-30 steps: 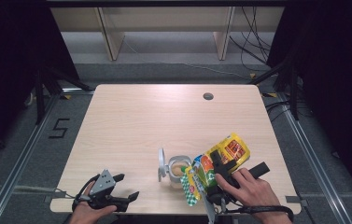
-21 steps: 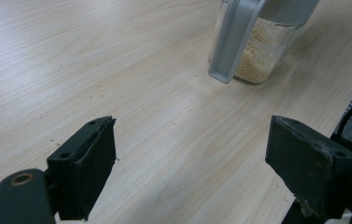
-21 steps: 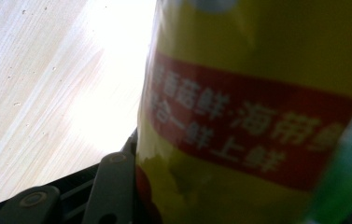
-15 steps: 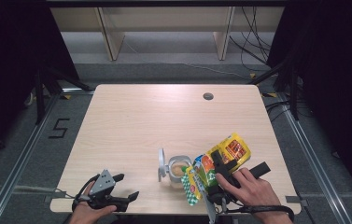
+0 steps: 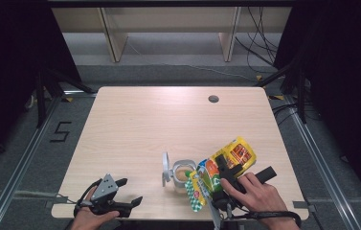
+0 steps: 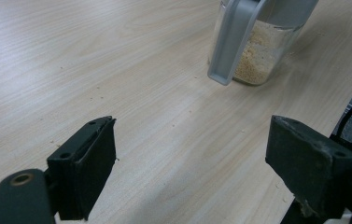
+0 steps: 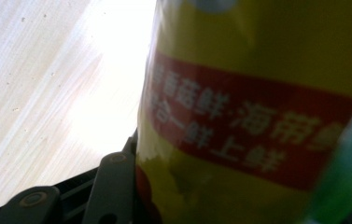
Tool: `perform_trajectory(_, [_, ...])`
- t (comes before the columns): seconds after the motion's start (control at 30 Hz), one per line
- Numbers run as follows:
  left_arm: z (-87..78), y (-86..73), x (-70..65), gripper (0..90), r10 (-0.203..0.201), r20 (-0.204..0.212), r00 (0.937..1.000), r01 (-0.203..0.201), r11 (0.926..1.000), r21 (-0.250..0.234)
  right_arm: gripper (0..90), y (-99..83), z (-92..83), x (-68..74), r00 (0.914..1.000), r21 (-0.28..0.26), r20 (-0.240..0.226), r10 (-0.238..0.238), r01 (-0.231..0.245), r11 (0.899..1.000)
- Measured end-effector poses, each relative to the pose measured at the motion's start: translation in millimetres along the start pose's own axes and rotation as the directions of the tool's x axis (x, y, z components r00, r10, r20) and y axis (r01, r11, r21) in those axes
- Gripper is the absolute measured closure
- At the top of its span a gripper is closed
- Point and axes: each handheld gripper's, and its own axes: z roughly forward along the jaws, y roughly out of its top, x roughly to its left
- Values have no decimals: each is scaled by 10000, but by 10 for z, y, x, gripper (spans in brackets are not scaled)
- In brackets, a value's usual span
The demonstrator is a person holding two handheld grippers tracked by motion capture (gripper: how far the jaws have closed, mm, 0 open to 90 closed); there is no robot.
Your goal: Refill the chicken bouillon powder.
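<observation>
— What's your right tool (image 5: 219,168) doing?

— It's clamped on the yellow snack bag (image 5: 226,162). In the right gripper view the bag (image 7: 257,112) sits tight against my jaws, with a red band of white characters across it. My right hand (image 5: 257,194) is wrapped around the tool's body near the front edge of the counter (image 5: 168,115).

— Where is the bag in relation to the counter?

— Over the front right part. From the high view it's tilted, the yellow end pointing up and right, the green and white end down toward the front edge. I can't tell whether its lower end touches the wood.

— Anything beside it?

— A clear jar (image 5: 183,175), just left of the bag's lower end, so close that I can't say whether they touch. Its grey lid (image 5: 165,168) is flipped open and stands on the jar's left side. In the left gripper view the jar (image 6: 262,51) holds pale crumbly stuff in its lower part, and the grey lid (image 6: 234,42) hangs down in front of it.

— And your left tool (image 5: 129,191)?

— Open, nothing between the jaws. It lies low at the front left corner in my left hand (image 5: 92,218), pointing right toward the jar, well apart from it. Between its jaws in its own view there's only bare wood.
</observation>
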Motion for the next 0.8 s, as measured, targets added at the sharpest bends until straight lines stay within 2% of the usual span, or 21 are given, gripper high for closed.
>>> perform_trajectory(0.03, [16, -1, 2, 155, 9, 133, 9999, -7, 9999, -141, 584, 1, -2, -3, 10000, 7, 1, -32, 32, 10000])
perform_trajectory(0.1, [11, 2, 6, 155, 102, 141, 9998, -101, 9999, -89, 584, 0, 7, 2, 9999, -5, -145, -19, 19, 10000])
perform_trajectory(0.13, [1, 7, 16, 155, 247, 123, 9996, -247, 9997, -32, 584, 2, 12, 7, 9999, 32, -58, -99, 99, 9999])
perform_trajectory(0.17, [-2, 2, 0, 155, -65, 109, 9999, 65, 10000, -8, 584, -4, 16, 1, 9998, -30, -24, -180, 180, 9998])
perform_trajectory(0.2, [-4, 2, 1, 155, -82, 92, 9999, 82, 10000, -7, 584, -14, 18, -7, 9998, -138, 3, -186, 186, 9997])
perform_trajectory(0.23, [-3, 5, 17, 155, 165, 97, 9998, -165, 9999, -5, 585, -7, 7, 6, 10000, -46, -55, 52, -52, 10000])
perform_trajectory(0.27, [-2, 4, 14, 155, 165, 58, 9998, -165, 9999, 6, 584, -12, 21, -14, 9993, -145, -58, -370, 370, 9992])
perform_trajectory(0.3, [9, -5, -5, 155, -139, 93, 9999, 140, 9999, -56, 585, -1, 11, 10, 9998, 52, -160, -92, 93, 9999])
perform_trajectory(0.33, [6, 0, 2, 155, 34, 111, 9999, -34, 10000, -5, 585, -4, 12, 13, 9998, 41, -180, -75, 76, 10000])
perform_trajectory(0.37, [21, 1, 1, 155, 50, 162, 9999, -47, 9998, -197, 585, -17, 20, -1, 9993, -85, 7, -367, 367, 9993])
perform_trajectory(0.47, [17, 3, 5, 155, 38, 159, 9999, -35, 9999, -146, 585, -21, 14, -5, 9997, -38, -92, -228, 228, 9997])
perform_trajectory(0.5, [5, -1, -1, 155, -80, 70, 9999, 80, 10000, -9, 584, -9, 11, 14, 10000, 75, -62, -68, 69, 9999])
perform_trajectory(0.53, [0, -1, -1, 155, -90, 101, 9999, 91, 10000, -15, 585, -7, 26, 3, 9989, 13, -71, -470, 470, 9989])
perform_trajectory(0.57, [-1, 4, 15, 155, 171, 113, 9998, -171, 9998, -29, 585, -4, 31, 8, 9989, -37, -194, -416, 415, 9991])
perform_trajectory(0.63, [-2, -1, 1, 155, -12, 19, 10000, 12, 10000, 9, 585, -6, 30, 12, 9992, -63, -80, -395, 395, 9992])
perform_trajectory(0.7, [9, -4, -2, 155, -128, 113, 9999, 128, 9999, -59, 585, -7, 26, 2, 9993, -69, -96, -374, 374, 9993])
perform_trajectory(0.73, [12, -1, 2, 155, 5, 132, 9999, -3, 9999, -100, 585, 0, 16, 15, 9998, 16, -196, -70, 71, 10000])
perform_trajectory(0.77, [17, -1, 3, 155, 42, 143, 9999, -40, 9999, -131, 586, -7, 30, 3, 9990, -67, -61, -438, 438, 9990])
perform_trajectory(0.8, [16, -1, 3, 155, 55, 152, 9999, -53, 9999, -100, 587, -8, 39, 7, 9987, -79, -190, -466, 464, 9989])
